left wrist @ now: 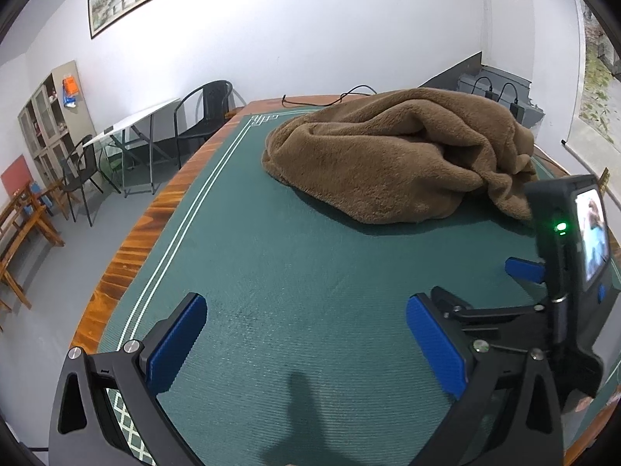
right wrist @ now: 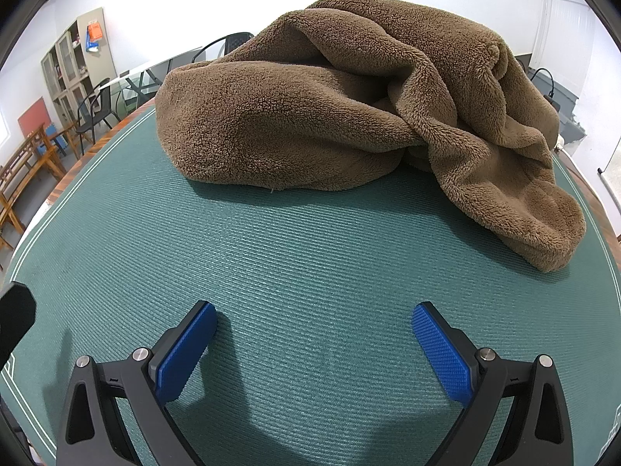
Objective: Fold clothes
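A brown fleece garment (left wrist: pixel 396 155) lies crumpled in a heap on the green mat (left wrist: pixel 271 272), toward the far right of the table. It fills the upper half of the right wrist view (right wrist: pixel 349 116). My left gripper (left wrist: pixel 306 318) is open and empty, low over the bare mat, well short of the heap. My right gripper (right wrist: pixel 314 326) is open and empty, close above the mat (right wrist: pixel 310 252) just in front of the heap. The right gripper's body with its lit screen (left wrist: pixel 570 240) shows at the right of the left wrist view.
The mat covers a wooden table whose rim (left wrist: pixel 155 209) runs along the left. Beyond it stand black chairs (left wrist: pixel 205 116), a folding table (left wrist: pixel 132 128), wooden chairs (left wrist: pixel 23 225) and a cabinet (left wrist: pixel 46 116). Cables and grey boxes (left wrist: pixel 493 89) sit at the far right.
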Demonstrator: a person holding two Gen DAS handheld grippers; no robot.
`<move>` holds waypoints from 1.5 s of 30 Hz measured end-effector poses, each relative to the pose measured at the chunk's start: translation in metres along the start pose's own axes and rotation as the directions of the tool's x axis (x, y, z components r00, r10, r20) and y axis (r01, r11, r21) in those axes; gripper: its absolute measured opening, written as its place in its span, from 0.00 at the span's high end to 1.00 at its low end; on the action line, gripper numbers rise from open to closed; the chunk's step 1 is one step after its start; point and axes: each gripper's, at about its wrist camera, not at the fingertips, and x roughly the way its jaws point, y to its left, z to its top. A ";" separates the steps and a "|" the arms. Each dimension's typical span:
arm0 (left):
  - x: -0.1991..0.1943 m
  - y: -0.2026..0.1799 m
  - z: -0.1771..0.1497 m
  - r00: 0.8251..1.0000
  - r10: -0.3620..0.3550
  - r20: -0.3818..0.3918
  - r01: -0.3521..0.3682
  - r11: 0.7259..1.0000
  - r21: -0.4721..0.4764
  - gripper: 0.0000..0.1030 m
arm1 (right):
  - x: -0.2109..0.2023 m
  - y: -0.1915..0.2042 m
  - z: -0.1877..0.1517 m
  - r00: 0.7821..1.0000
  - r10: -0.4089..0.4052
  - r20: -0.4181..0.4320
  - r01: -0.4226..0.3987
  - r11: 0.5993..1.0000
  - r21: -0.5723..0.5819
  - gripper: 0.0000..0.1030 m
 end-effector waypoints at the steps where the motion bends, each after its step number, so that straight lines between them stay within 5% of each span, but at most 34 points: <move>1: 0.002 0.002 0.000 1.000 0.000 -0.005 0.000 1.000 -0.006 0.00 | 0.000 0.000 0.000 1.000 0.000 0.000 0.000 1.000 0.000 0.01; 26: 0.055 0.010 -0.008 0.990 0.000 -0.140 -0.015 0.995 -0.104 0.00 | -0.002 0.001 0.000 1.000 0.000 0.000 0.000 1.000 0.000 0.01; 45: 0.044 0.003 -0.001 0.992 0.077 -0.102 -0.084 0.995 -0.061 0.00 | -0.003 -0.001 0.000 1.000 0.013 -0.005 -0.013 1.000 -0.014 0.01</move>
